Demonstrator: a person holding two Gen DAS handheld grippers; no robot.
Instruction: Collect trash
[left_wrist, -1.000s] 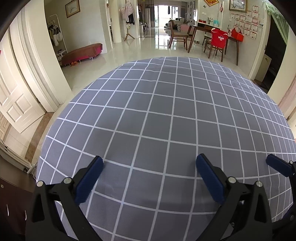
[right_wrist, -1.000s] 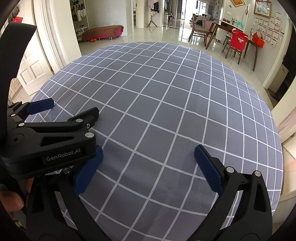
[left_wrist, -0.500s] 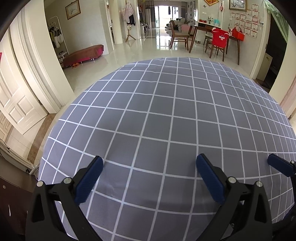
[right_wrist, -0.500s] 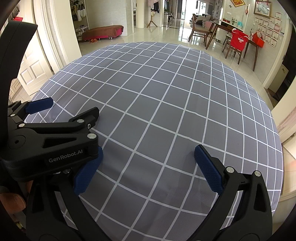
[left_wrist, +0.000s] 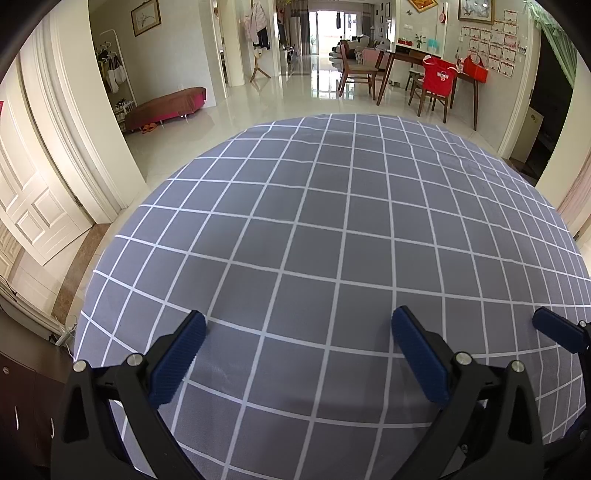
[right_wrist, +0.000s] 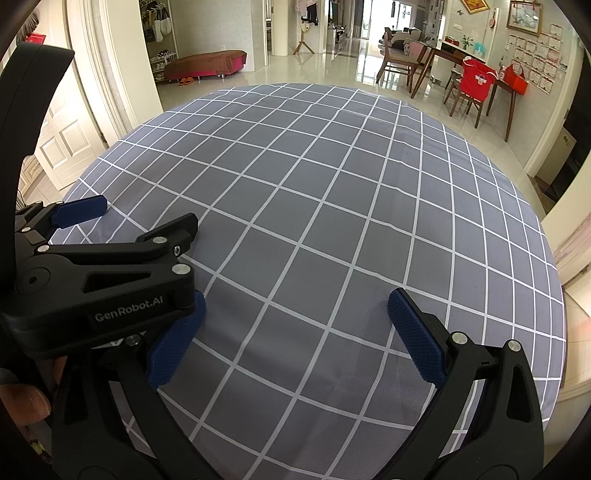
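Note:
No trash shows in either view. A table under a grey cloth with a white grid (left_wrist: 332, 229) fills both views (right_wrist: 332, 206). My left gripper (left_wrist: 299, 354) hovers open over the near part of the cloth with nothing between its blue pads. My right gripper (right_wrist: 291, 332) is open too, also holding nothing. In the right wrist view the left gripper (right_wrist: 122, 218) sits close at the left, its body crossing in front of my right gripper's left finger. One blue pad of the right gripper (left_wrist: 557, 328) peeks in at the right edge of the left wrist view.
Beyond the table lies a glossy tiled floor (left_wrist: 295, 99). A pink bench (left_wrist: 166, 107) stands at the far left by white doors (left_wrist: 33, 206). At the far right are wooden chairs and a table with a red shirt on a chair (left_wrist: 439, 77). A hand (right_wrist: 26, 402) grips at the lower left.
Both grippers stay open and almost still. The left wrist view has drifted slightly; in the right wrist view the left gripper has shifted a little.

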